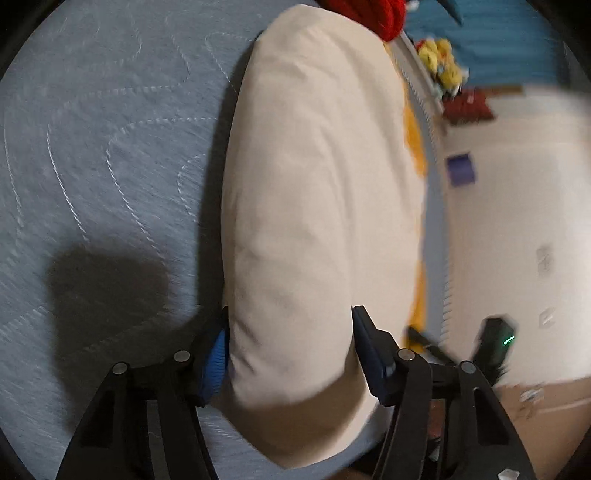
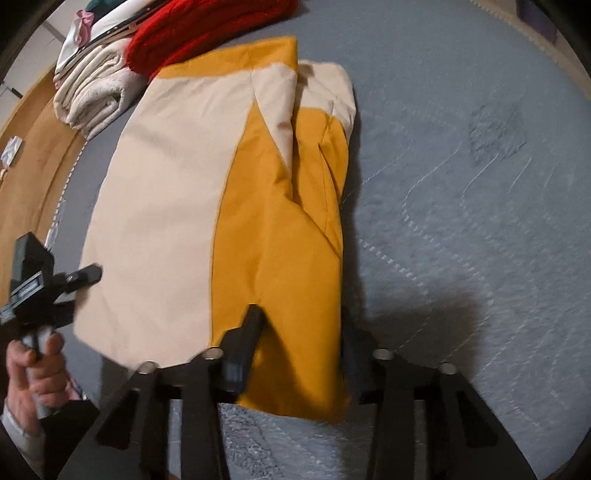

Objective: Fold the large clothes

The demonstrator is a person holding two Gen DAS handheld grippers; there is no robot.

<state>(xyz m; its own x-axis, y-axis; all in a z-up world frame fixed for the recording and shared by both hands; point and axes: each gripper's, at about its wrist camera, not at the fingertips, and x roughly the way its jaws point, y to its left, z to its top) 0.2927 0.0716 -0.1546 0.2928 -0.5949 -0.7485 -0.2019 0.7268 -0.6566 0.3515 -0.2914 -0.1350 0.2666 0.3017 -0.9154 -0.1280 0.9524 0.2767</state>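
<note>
Basically one garment, a cream-and-mustard jacket (image 2: 221, 206), lies folded lengthwise on the grey quilted mattress (image 2: 461, 184). Right wrist view: cream panel on the left, mustard panel on the right, a folded-over sleeve strip along the right edge. Right gripper (image 2: 299, 336) straddles the near mustard edge, fingers apart with the cloth bunched between them; right finger mostly hidden behind the fabric, so cannot tell if it is pinching or just spread around it. Left wrist view: left gripper (image 1: 290, 332) has both fingers wide apart either side of the cream fabric (image 1: 317, 221), blue pad (image 1: 216, 356) touching the cloth on one side, other finger against the opposite side; frame is motion-blurred, grip not confirmable. Same gripper also shows at the left of the right wrist view, held in the person's left hand (image 2: 35, 373), its tip near the jacket's cream edge. Beyond the jacket: red knit item (image 2: 207, 29) touching the far mustard end, and a folded white blanket (image 2: 92, 99) beside it. Wooden floor (image 2: 26, 166) past the mattress edge. Shadows of the grippers fall on the mattress.
</note>
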